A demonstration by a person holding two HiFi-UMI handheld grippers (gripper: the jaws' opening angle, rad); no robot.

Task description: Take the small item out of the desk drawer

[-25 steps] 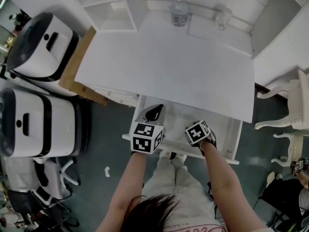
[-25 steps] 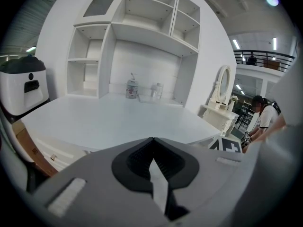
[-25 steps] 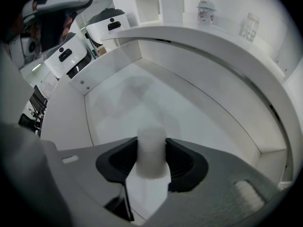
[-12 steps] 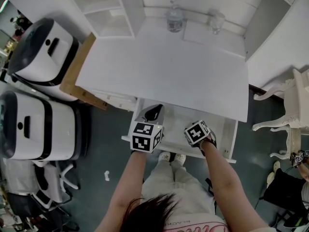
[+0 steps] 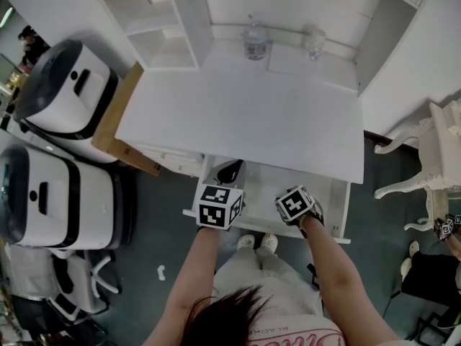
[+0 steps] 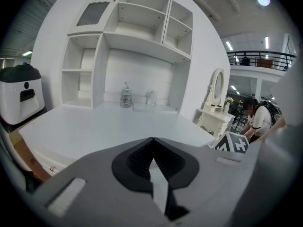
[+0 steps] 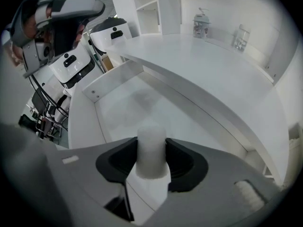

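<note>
White room: white desk [image 5: 245, 121] with open shelves behind, its drawer [image 5: 338, 206] standing open toward the person. Between the pads of the right gripper [image 7: 151, 149], a small white cylinder [image 7: 151, 132], upright, clamped on both sides with the jaws partway apart. Held over the open drawer near its front rim, the pale drawer floor showing behind it; cannot tell whether touching that floor. Left gripper [image 6: 152, 148] pinched closed, tips meeting, nothing between them, aimed across the desktop, just left of the right one at the drawer's front. Farther back on the desk, a lidded jar [image 5: 253, 42] and a clear glass [image 5: 312, 43] near the rear wall. Left of the desk, two white-and-black machines [image 5: 61, 81].
</note>
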